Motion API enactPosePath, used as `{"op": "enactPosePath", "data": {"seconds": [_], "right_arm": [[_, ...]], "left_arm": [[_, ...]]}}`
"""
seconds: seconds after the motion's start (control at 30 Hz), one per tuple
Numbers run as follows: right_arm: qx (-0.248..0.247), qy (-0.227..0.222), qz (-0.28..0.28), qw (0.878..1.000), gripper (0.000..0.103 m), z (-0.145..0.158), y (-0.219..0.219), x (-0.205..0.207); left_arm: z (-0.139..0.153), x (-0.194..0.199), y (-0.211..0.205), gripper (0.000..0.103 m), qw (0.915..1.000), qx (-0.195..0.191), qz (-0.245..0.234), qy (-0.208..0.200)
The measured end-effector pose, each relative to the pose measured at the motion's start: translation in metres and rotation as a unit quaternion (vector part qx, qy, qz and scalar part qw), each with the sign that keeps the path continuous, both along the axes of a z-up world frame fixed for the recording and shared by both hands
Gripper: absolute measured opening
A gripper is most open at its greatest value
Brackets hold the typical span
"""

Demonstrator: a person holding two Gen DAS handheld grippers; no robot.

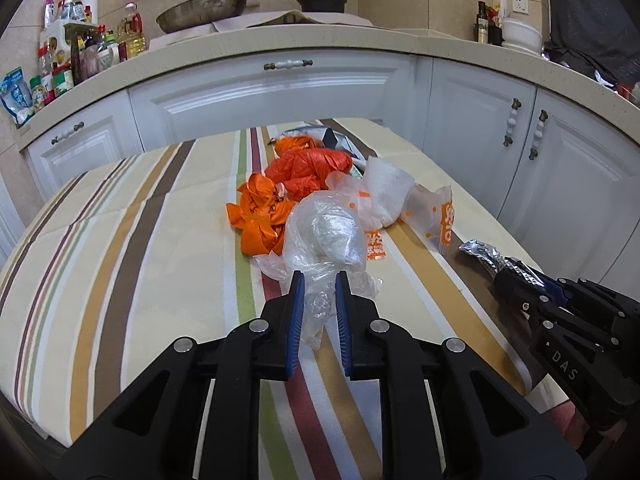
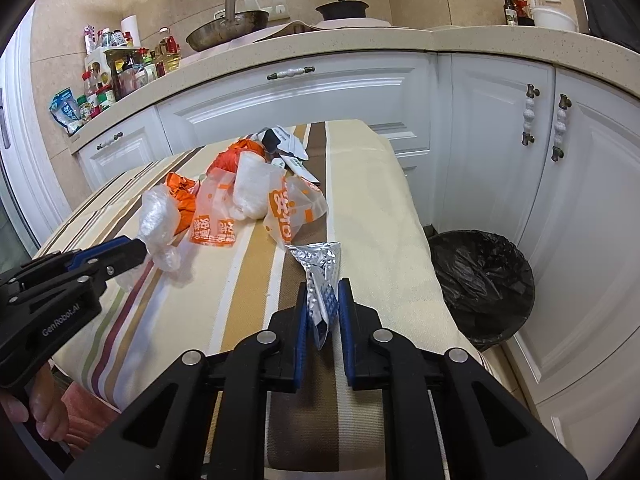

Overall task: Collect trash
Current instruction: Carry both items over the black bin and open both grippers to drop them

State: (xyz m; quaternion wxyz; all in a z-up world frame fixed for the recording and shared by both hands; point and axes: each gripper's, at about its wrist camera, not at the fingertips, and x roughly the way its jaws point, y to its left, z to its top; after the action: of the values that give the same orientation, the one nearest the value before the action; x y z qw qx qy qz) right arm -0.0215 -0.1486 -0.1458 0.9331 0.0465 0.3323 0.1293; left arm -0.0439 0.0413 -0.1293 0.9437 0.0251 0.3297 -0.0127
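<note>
A pile of trash lies on the striped tablecloth (image 1: 132, 240): orange plastic bags (image 1: 304, 172), clear bags with orange print (image 1: 400, 200) and a clear crumpled bag (image 1: 324, 236). My left gripper (image 1: 319, 280) is shut on the tail of the clear crumpled bag, which also shows in the right wrist view (image 2: 158, 220). My right gripper (image 2: 323, 290) is shut on a silver foil wrapper (image 2: 320, 268), held just over the table's right side; the wrapper also shows in the left wrist view (image 1: 484, 256).
A bin with a black liner (image 2: 480, 280) stands on the floor right of the table, by white cabinets (image 2: 500, 140). Papers (image 2: 292, 148) lie at the table's far end. The counter behind holds a pan (image 1: 204, 10), pot and bottles.
</note>
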Motion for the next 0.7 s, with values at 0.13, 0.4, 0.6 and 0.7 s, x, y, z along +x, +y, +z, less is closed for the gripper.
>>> {"op": "enactPosePath", "data": {"seconds": [0.13,0.4,0.6,0.7], "right_arm": [[-0.006,-0.011,0.001,1.0,0.015,0.004,0.001,-0.001],[-0.006,-0.036,-0.008,0.999,0.015,0.022,-0.004,-0.007],[-0.004,-0.06,-0.035,0.998,0.015,0.039,-0.022,-0.008],[-0.008,-0.071,-0.057,0.996,0.015,0.046,-0.037,-0.005]], "left_arm": [[0.008,-0.005,0.0,0.014,0.9998,0.01,0.0,-0.015],[0.022,-0.008,0.001,0.012,0.9996,-0.008,-0.003,-0.027],[0.04,-0.009,-0.014,0.012,0.9984,-0.02,-0.026,-0.045],[0.048,-0.002,-0.026,0.012,0.9973,-0.033,-0.048,-0.045]]}}
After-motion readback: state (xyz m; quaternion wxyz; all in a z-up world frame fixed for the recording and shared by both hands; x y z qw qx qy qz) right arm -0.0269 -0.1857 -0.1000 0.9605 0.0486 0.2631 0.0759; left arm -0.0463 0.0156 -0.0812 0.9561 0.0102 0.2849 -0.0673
